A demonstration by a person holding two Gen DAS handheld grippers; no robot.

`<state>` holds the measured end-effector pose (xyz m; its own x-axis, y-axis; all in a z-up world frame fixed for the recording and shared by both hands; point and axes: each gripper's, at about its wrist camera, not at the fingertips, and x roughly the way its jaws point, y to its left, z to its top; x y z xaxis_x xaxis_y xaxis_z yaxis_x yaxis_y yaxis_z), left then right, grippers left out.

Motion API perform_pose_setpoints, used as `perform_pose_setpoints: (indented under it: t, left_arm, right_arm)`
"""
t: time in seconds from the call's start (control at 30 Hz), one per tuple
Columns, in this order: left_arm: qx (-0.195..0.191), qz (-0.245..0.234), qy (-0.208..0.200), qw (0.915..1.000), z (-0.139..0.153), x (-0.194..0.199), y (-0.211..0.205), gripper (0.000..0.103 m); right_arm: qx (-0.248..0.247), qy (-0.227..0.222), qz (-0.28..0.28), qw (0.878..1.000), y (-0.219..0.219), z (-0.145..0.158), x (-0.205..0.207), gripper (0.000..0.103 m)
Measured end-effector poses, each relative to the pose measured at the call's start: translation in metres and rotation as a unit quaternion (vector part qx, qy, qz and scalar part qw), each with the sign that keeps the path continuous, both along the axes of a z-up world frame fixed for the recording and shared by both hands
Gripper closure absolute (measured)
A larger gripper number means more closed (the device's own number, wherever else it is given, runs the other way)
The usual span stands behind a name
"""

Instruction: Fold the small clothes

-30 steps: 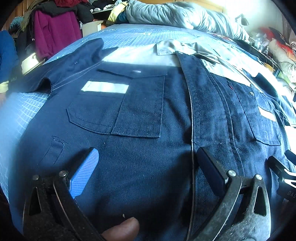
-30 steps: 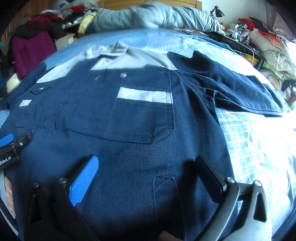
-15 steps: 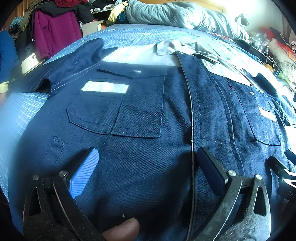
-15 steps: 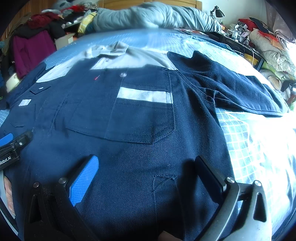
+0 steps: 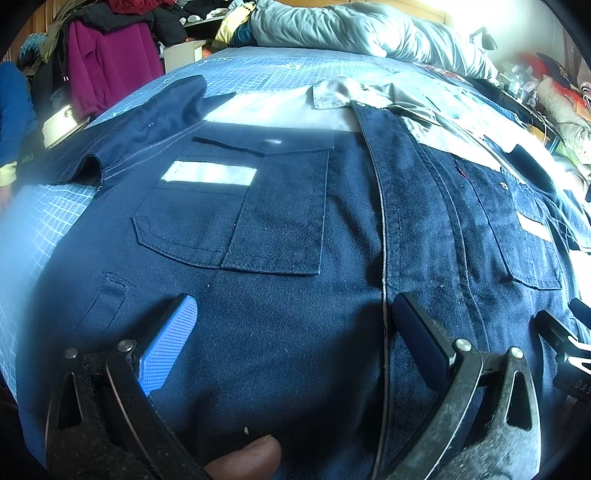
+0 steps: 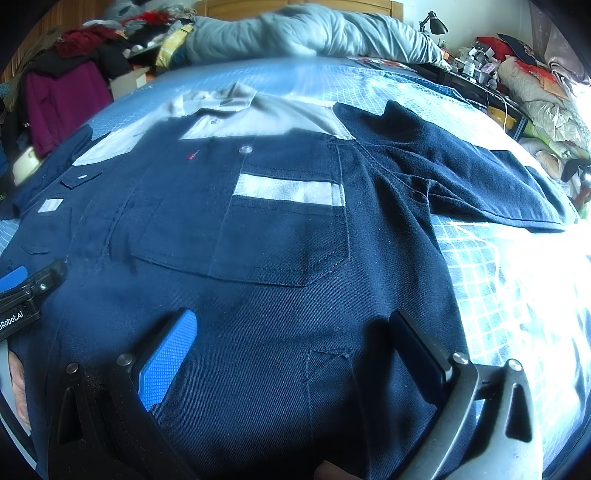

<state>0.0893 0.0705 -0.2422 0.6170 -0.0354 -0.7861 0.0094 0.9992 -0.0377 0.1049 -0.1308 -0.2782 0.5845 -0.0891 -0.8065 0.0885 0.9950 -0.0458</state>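
Cluttered bedroom: a blue gridded mat (image 5: 258, 75) covered the work surface, with a grey duvet (image 5: 354, 29) bunched along its far edge and a magenta coat (image 5: 107, 62) hanging among piled clothes at the far left. A black lamp (image 6: 434, 23) stood at the far right beside a heap of bedding.

A navy shirt (image 5: 288, 332) lay flat on the mat, front up, buttoned placket running down the centre and a grey yoke and collar (image 6: 225, 99) at the far end. Each chest pocket carried a pale grey strip (image 5: 208, 173). One short sleeve (image 6: 461, 162) was spread out to the right across the mat; the other sleeve (image 5: 147, 118) lay out to the left with its cuff slightly lifted.

Left gripper (image 5: 291, 334) was over the lower hem area of the shirt, left of the placket, jaws spread wide with nothing between them; whether its tips touched the cloth could not be told. A fingertip (image 5: 245, 458) showed at the bottom edge of its view.

Right gripper (image 6: 291, 345) was over the lower right panel of the shirt, below the right pocket, jaws likewise spread wide and gripping nothing. The two grippers sat side by side, each visible at the edge of the other's view.
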Motion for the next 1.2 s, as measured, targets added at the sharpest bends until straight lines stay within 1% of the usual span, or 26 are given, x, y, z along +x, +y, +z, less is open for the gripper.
perform_pose_setpoints:
  t: [0.03,0.07,0.13,1.2]
  left_arm:
    - [-0.001,0.000,0.000,1.0000,0.000,-0.001,-0.001,0.000]
    - [-0.002,0.000,0.001,1.0000,-0.005,0.013,0.007,0.000]
    - [-0.002,0.000,0.001,1.0000,-0.007,0.014,0.008,0.000]
    - [-0.003,0.000,0.002,1.0000,-0.007,0.016,0.007,0.000]
  right_arm:
    - [0.000,0.000,0.000,1.000,0.000,0.000,0.000,0.000]
    - [0.001,0.000,0.000,1.000,0.000,0.000,0.000,0.000]
    - [0.001,0.000,0.000,1.000,0.000,0.000,0.000,0.000]
    - [0.001,0.000,0.000,1.000,0.000,0.000,0.001,0.000]
